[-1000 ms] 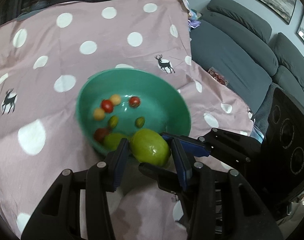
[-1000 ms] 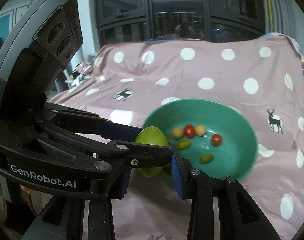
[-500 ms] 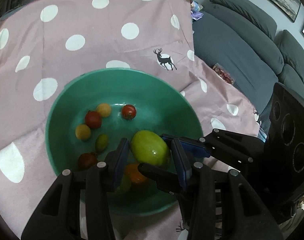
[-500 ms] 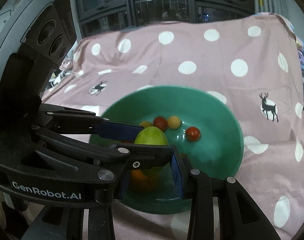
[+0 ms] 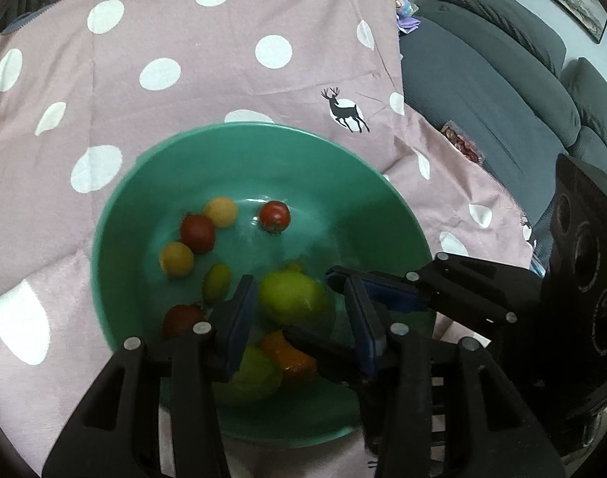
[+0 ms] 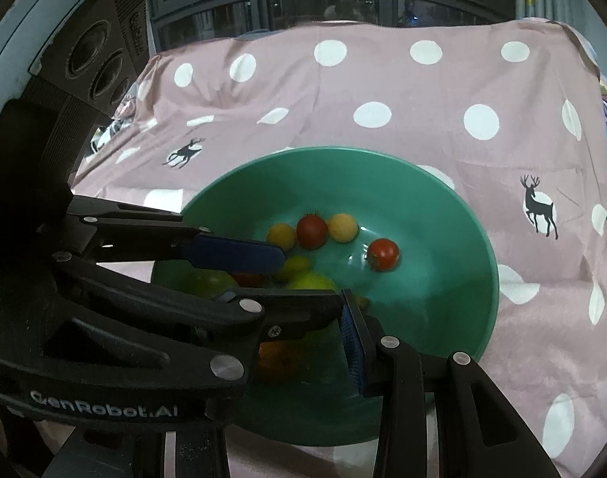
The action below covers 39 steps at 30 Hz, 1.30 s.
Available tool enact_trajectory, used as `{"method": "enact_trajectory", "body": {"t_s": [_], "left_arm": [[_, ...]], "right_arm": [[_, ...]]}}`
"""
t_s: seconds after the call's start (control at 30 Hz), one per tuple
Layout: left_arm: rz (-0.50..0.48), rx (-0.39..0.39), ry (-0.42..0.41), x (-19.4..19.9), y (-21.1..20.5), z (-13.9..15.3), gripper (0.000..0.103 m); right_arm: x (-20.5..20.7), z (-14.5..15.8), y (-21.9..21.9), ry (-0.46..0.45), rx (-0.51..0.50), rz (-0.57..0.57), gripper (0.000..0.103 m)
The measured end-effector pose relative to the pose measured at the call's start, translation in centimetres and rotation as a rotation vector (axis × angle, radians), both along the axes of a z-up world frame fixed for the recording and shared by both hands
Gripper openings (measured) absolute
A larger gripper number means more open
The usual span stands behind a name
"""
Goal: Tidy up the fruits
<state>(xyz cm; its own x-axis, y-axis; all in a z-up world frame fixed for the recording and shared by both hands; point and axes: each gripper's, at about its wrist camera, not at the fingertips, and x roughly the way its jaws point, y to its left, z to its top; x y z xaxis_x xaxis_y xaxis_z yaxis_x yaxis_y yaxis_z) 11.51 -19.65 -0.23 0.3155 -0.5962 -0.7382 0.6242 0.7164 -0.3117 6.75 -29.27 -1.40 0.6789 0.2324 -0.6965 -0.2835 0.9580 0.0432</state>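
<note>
Pink spotted cloth (image 5: pixel 231 91): one, covering the table under everything.

Green bowl (image 5: pixel 263 147): one, sitting at the near middle of the cloth.

Left gripper (image 5: pixel 297 290): one, hovering over the near side of the bowl with its jaws spread wide and gripping nothing. The large green fruit (image 5: pixel 293 298) is showing blurred between the pads, touching neither, and is probably dropping.

Right gripper (image 6: pixel 299 338): one, reaching in from the right with its jaws apart and apparently carrying nothing.

Risk: the falling fruit may be landing on the piled fruit, bouncing or rolling toward the near rim, or bruising the soft tomatoes. The two tools are crowding each other, so a withdrawal could be knocking the bowl.

Large fruit: two green, the second (image 5: pixel 255 374) lying nearest, and one orange fruit (image 5: pixel 287 354).

Small fruit, far and left in the bowl: three red tomatoes (image 5: pixel 197 233), two yellow tomatoes (image 5: pixel 220 211), one olive-green tomato (image 5: pixel 217 285). Others may be lying hidden.
</note>
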Motion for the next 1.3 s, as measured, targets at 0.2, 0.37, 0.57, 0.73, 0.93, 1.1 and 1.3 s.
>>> {"method": "enact_trajectory", "body": {"t_s": [0.2, 0.37, 0.57, 0.73, 0.93, 1.1, 1.3], "left_arm": [[0.050, 0.042, -0.051, -0.2, 1.0, 0.8, 0.078], [0.086, 0.077, -0.093, -0.5, 1.5, 1.2, 0.089], [0.126, 0.127, -0.154, -1.4, 2.4, 1.9, 0.102], [0.152, 0.163, -0.195, -2.7, 3.3, 3.1, 0.102], [0.225, 0.147, -0.203, -4.6, 5.0, 5.5, 0.102], [0.276, 0.188, -0.226, -5.6, 5.8, 6.9, 0.102], [0.329, 0.258, -0.278, -6.6, 6.3, 8.5, 0.102]], "right_arm": [[-0.5, 0.3, -0.3, -0.001, 0.005, -0.024, 0.039], [-1.1, 0.7, -0.5, -0.008, 0.015, -0.047, 0.039], [-1.6, 0.8, -1.4, 0.011, 0.018, -0.121, 0.053], [-2.7, 1.9, -1.7, 0.008, 0.012, -0.182, 0.070], [-4.2, 4.0, -1.7, 0.001, 0.006, -0.232, 0.080], [-5.5, 6.2, -1.7, -0.009, -0.008, -0.266, 0.081], [-6.8, 7.5, -1.0, -0.011, -0.034, -0.265, 0.081]]}}
